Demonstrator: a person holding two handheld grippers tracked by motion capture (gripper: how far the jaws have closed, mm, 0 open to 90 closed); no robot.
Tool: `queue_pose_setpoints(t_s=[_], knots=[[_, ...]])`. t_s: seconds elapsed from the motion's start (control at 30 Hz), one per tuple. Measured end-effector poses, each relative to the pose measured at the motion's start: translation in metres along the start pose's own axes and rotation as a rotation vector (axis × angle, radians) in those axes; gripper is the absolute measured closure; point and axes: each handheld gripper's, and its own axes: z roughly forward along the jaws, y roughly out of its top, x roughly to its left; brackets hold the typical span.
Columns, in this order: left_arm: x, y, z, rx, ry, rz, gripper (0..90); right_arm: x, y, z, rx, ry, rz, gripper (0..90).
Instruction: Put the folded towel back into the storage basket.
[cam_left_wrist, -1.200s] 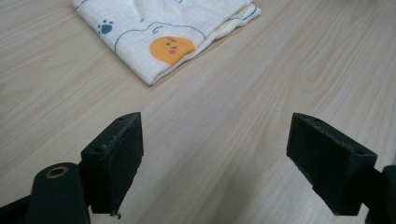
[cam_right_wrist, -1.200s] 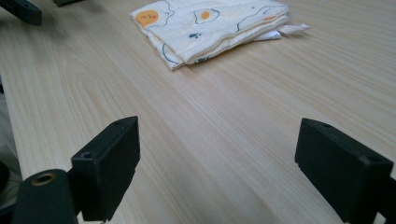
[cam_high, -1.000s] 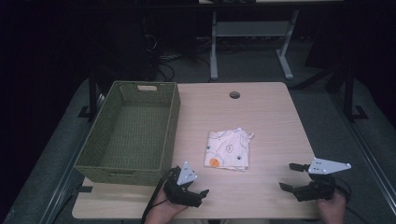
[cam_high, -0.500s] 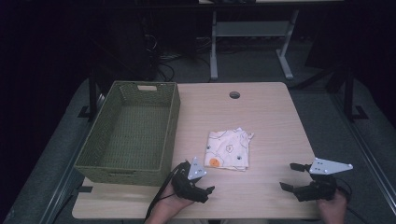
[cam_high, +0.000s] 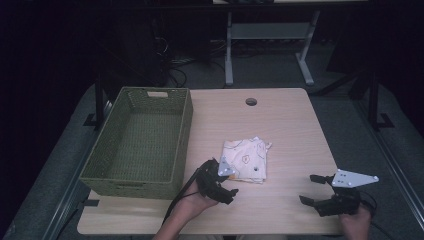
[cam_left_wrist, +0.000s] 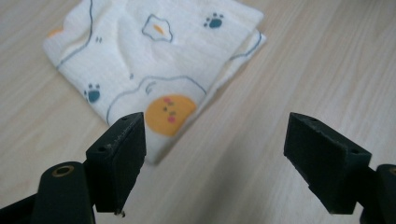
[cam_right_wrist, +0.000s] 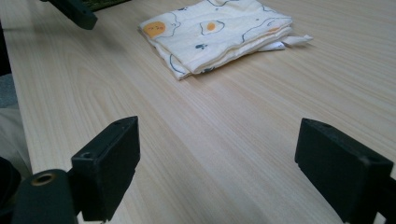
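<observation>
Where folded, cloth (cam_high: 245, 160) white w/ egg print

In the high view your left gripper (cam_high: 222, 184) covers the lower left corner of the folded cloth (cam_high: 247, 159), and its grey plate lies over the cloth's edge there. Your forearms are cut off at the bottom edge of that frame, and your right hand (cam_high: 356, 223) runs out at the lower right. The print on the cloth is too small to read from up there.

In the left gripper view the cloth's top runs past the upper edge of the frame. In the right gripper view, a black jaw tip of your other gripper is clipped at the upper left corner, so you cannot tell its spread from there.
</observation>
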Motion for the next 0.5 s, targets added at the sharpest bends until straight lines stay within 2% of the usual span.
queue_pose_setpoints(t_s=[0.03, 0.2, 0.5], knots=[[0.0, 0.0, 0.0, 0.0, 0.0, 0.0, 20.9, 0.0, 0.0, 0.0, 0.0, 0.0, 0.0, 13.5], [0.001, 0.02, 0.011, 0.024, 0.007, 0.027, 21.9, 0.0, 0.0, -0.002, -0.011, 0.001, -0.003, 13.5], [0.012, 0.036, 0.029, 0.052, 0.013, 0.022, 23.3, -0.001, 0.0, -0.002, -0.016, 0.003, -0.008, 13.5]])
